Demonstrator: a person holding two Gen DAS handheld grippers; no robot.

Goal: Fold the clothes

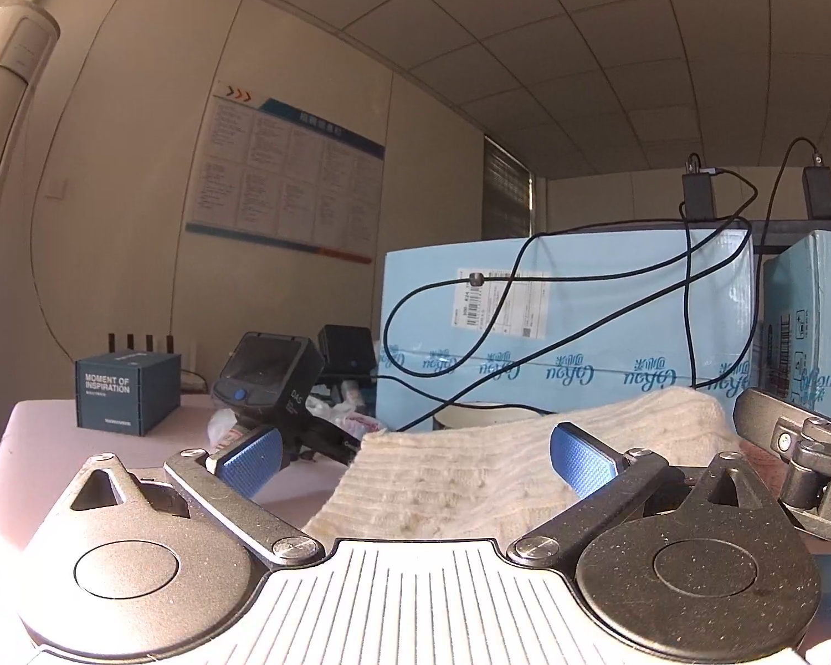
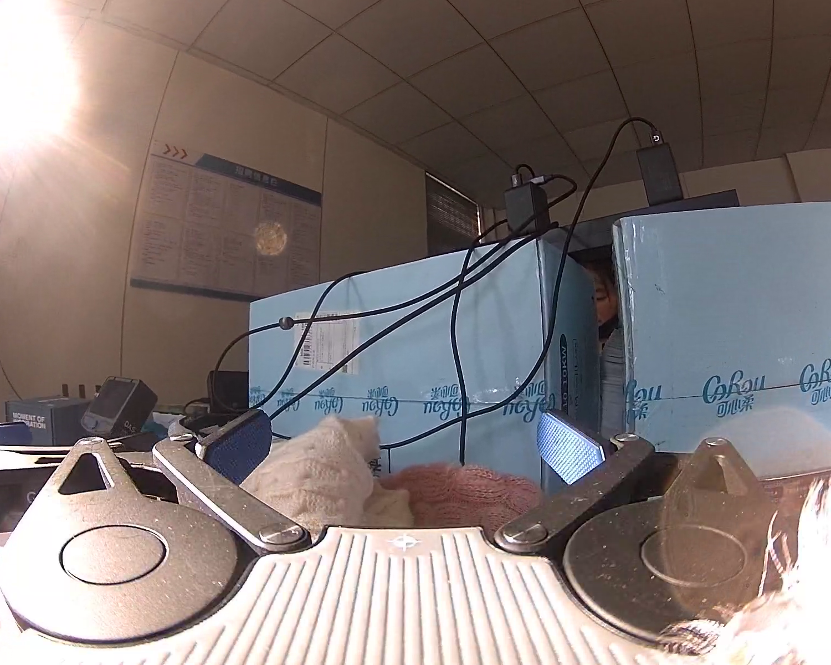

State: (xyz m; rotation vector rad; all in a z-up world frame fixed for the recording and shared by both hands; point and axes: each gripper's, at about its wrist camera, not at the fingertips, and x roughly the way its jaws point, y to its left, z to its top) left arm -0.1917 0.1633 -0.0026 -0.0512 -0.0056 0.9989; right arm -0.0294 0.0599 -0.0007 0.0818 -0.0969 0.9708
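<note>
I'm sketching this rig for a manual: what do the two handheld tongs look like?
Both match. The left tongs and right tongs each have two dark grey metal link arms tipped with blue textured pads, round speckled grey pivot discs, and a pale ribbed centre plate with a small crosshair mark. No sleeves or cables on them show.

Readable from my left cam: small dark blue box (image 1: 129, 391) on the table says "MOMENT OF INSPIRATION". Black device (image 1: 271, 374) beside it has "DAS" on its side. Big light blue carton (image 1: 570, 332) carries a repeated "CoRou" logo, printed upside down there, plus a white barcode shipping label (image 1: 498, 305), digits too small to read. From my right cam: second carton (image 2: 748, 343) shows "CoRou" upright with Chinese characters under it. Wall chart (image 1: 288, 183) text is illegible.
</note>
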